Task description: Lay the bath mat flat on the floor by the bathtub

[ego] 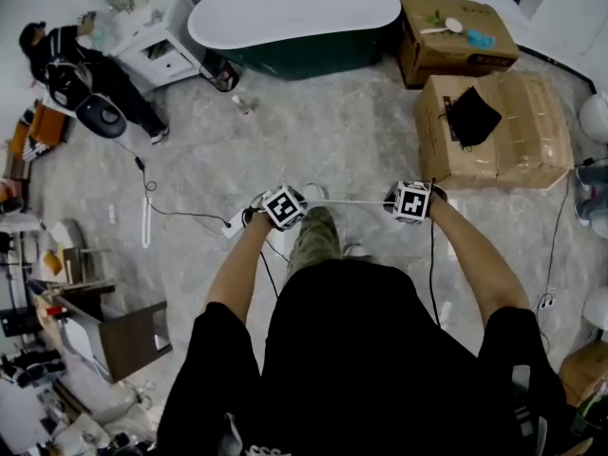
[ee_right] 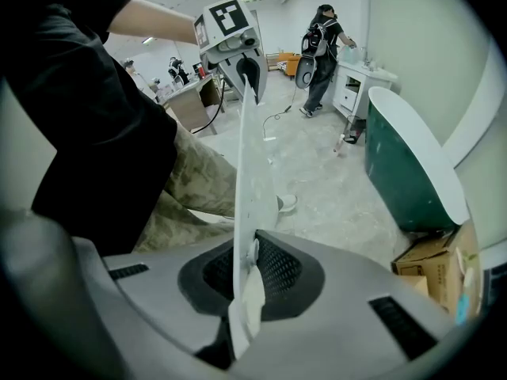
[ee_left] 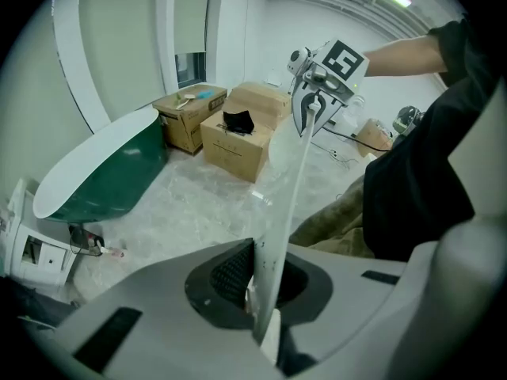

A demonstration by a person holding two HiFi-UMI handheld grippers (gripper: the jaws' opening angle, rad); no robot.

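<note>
Far left, another person [ego: 71, 69] in dark clothes stands at a white cabinet [ego: 157, 41]. Next along the back is the bathtub [ego: 294, 17], white inside and dark green outside.

In the middle, the person in the black shirt has both arms out, with both grippers pointing steeply down. The left gripper [ee_left: 266, 291] is clamped tight on 1 end of the bath mat [ego: 347, 200], with the pale sheet pinched between its dark pads. From above, the mat is just a thin white line pulled straight across to the right gripper [ee_right: 245, 279], which is clenched on the other end the same way. So the mat's up in the air in front of the person's legs, not on the marble-look floor [ego: 332, 131], and well apart from the tub.

On the right are 2 cardboard boxes [ego: 518, 126], and the nearer one has a black thing [ego: 472, 117] on top.
</note>
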